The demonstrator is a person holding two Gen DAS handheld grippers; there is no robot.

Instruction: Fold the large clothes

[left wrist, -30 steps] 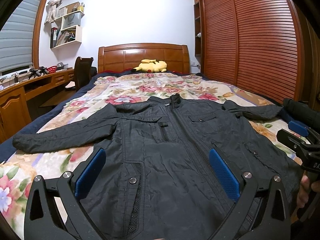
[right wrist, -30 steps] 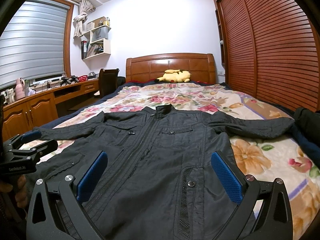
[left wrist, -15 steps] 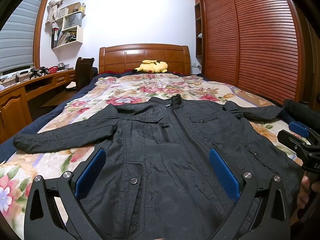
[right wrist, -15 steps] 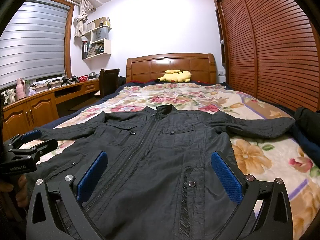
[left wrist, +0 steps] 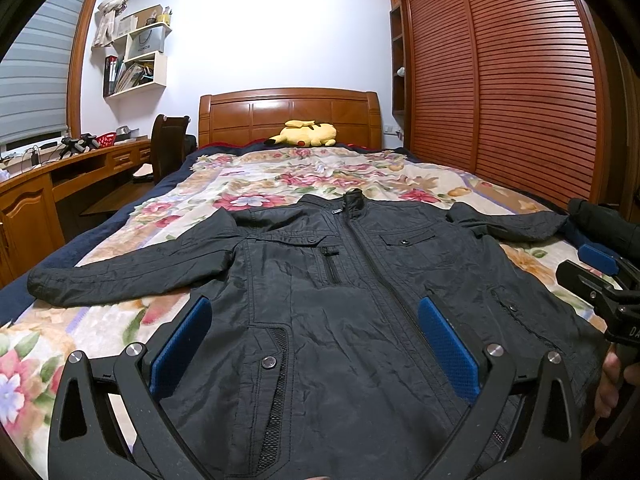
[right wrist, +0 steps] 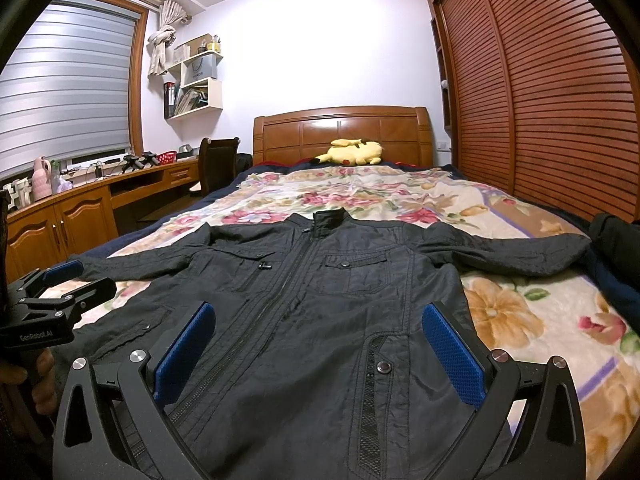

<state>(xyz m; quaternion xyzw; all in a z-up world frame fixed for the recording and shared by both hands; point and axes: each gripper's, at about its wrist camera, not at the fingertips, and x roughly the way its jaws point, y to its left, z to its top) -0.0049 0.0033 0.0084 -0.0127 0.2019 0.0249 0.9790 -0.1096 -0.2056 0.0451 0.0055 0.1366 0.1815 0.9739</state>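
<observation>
A black zip jacket [left wrist: 340,300] lies flat, front up, on the floral bedspread [left wrist: 280,176], sleeves spread out to both sides, collar toward the headboard. It also shows in the right wrist view [right wrist: 320,300]. My left gripper [left wrist: 314,340] is open and empty, above the jacket's lower left part. My right gripper [right wrist: 316,344] is open and empty, above the jacket's lower right part. The right gripper shows at the right edge of the left wrist view [left wrist: 600,276]; the left gripper shows at the left edge of the right wrist view [right wrist: 52,296].
A yellow plush toy [left wrist: 306,133] lies by the wooden headboard [left wrist: 288,116]. A desk [right wrist: 88,204] and a chair [right wrist: 218,164] stand to the left. Slatted wardrobe doors [left wrist: 520,80] line the right. Dark clothing [right wrist: 616,240] lies at the bed's right edge.
Both grippers have risen and tilted slightly; the jacket sits a little lower in both views. The jacket itself has not moved.
</observation>
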